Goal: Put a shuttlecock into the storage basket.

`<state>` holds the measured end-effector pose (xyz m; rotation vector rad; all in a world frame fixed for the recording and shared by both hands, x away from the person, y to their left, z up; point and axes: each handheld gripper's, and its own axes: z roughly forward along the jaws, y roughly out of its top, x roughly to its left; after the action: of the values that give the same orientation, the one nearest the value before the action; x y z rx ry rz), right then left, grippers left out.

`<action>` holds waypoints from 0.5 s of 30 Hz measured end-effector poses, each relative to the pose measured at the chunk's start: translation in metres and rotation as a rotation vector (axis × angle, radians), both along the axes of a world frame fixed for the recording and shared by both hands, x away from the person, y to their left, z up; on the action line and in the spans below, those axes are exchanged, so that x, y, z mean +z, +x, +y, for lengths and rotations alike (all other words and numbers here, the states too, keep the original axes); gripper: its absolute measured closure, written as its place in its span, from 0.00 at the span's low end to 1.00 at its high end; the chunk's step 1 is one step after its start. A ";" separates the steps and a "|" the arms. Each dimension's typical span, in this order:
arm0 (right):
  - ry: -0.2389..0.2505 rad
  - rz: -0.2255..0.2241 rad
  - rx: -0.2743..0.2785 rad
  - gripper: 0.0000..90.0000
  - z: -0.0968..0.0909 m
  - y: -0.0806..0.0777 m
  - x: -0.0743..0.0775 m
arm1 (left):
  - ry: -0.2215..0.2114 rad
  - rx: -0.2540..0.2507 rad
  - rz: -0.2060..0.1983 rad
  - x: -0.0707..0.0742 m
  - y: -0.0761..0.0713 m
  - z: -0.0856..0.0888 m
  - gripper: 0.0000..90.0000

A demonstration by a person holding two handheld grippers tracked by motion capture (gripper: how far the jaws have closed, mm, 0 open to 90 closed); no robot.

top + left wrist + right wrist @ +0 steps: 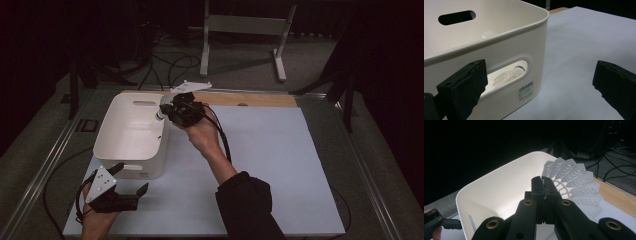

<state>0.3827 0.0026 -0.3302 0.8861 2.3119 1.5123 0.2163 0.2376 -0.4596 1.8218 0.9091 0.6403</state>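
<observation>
Here the right gripper (543, 185) pinches a white shuttlecock (574, 182) above the barcode-labelled bin (131, 132).

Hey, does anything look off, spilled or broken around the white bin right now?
Nothing stands out. The white bin sits upright on the mat, a shuttlecock lies inside it, and the right gripper holds another shuttlecock, its skirt intact, over the rim.

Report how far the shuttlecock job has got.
Done: one shuttlecock already lies inside the white bin, seen through its handle slot. In hand: the right tongs are shut on a second shuttlecock above the bin's rim. Left: releasing it into the bin. The left tongs wait open beside the bin.
</observation>
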 end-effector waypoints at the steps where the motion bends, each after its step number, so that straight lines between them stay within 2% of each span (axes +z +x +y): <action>1: -0.004 0.001 0.000 1.00 0.001 0.000 0.000 | 0.000 0.000 0.000 0.000 0.000 0.000 0.01; 15: -0.002 -0.004 0.023 1.00 0.013 -0.004 0.000 | 0.002 0.001 -0.001 0.000 0.000 0.000 0.01</action>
<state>0.3786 0.0153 -0.3300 0.8579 2.3279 1.5190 0.2164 0.2376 -0.4598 1.8232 0.9091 0.6426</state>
